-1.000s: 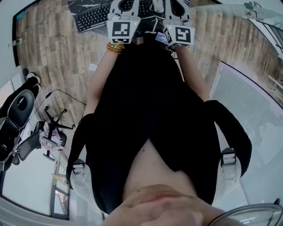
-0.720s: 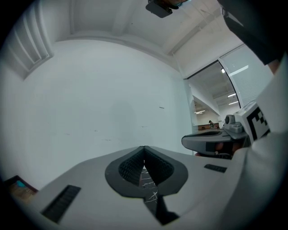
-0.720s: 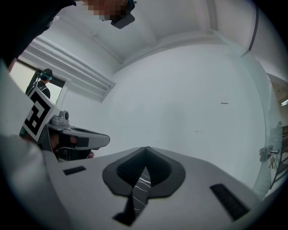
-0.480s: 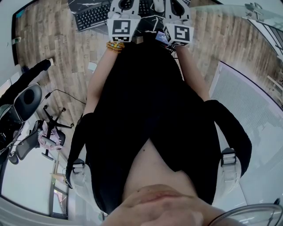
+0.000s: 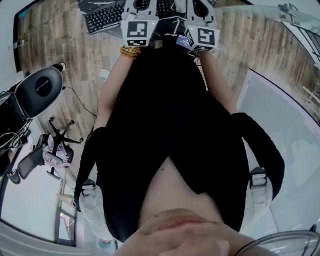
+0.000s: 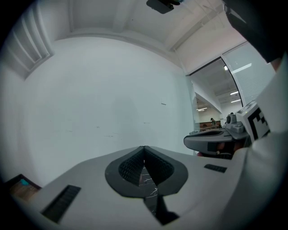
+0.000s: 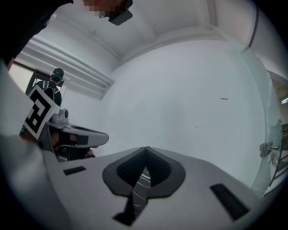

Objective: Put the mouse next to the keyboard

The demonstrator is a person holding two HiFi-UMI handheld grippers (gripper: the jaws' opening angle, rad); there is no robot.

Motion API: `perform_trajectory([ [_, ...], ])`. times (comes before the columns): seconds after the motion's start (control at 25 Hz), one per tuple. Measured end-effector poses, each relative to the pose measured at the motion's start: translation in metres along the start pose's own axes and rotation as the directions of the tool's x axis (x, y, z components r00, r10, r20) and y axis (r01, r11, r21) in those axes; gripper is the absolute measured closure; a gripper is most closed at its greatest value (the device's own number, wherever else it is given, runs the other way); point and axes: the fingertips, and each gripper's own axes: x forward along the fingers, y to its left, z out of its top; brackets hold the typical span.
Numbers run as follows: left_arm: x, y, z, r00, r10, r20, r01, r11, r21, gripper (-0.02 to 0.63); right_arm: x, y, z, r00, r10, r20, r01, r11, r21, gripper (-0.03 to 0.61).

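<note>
- L gripper (image 6: 144, 155): claw pinched fully together, nothing between the pads. It points level at a blank white wall (image 6: 103, 90), not at the desk.
- R gripper (image 7: 146, 156): same, claw closed tight and empty, also aimed level at the wall.
- Head view: both grippers are held side by side in front of my operator's chest, above the near edge of the desk (image 5: 167, 27) (dark, marbled top). Their marker cubes (image 5: 136, 31) face the cam.
- Keyboard (image 5: 104, 19): lies on the desk at the upper left of the frame, partly cut by the frame edge.
- Mouse: can't place it for sure. A small pale shape (image 5: 179, 6) sits at the top edge between the two grippers. I think that could be it, but it's too cropped to confirm. Neither gripper view shows the desk at all.
- Progress, my read: task not begun. Nothing gripped, nothing reached for.
- Left to do: tip a gripper down to the desk, open its claw, take the mouse, set it beside the keyboard, release.
- Office chair (image 5: 42, 92) stands well off to the L on the wood floor, not in the way.
</note>
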Motion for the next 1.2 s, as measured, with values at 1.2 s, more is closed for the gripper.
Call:
perform_trajectory([
  [1.2, 0.003, -0.005, -0.012, 0.999, -0.018, -0.039, 0.018, 1.0, 0.001, 0.6, -0.001, -0.002, -0.015, 0.998, -0.006, -0.061, 0.004, 1.0, -0.026, 0.551],
])
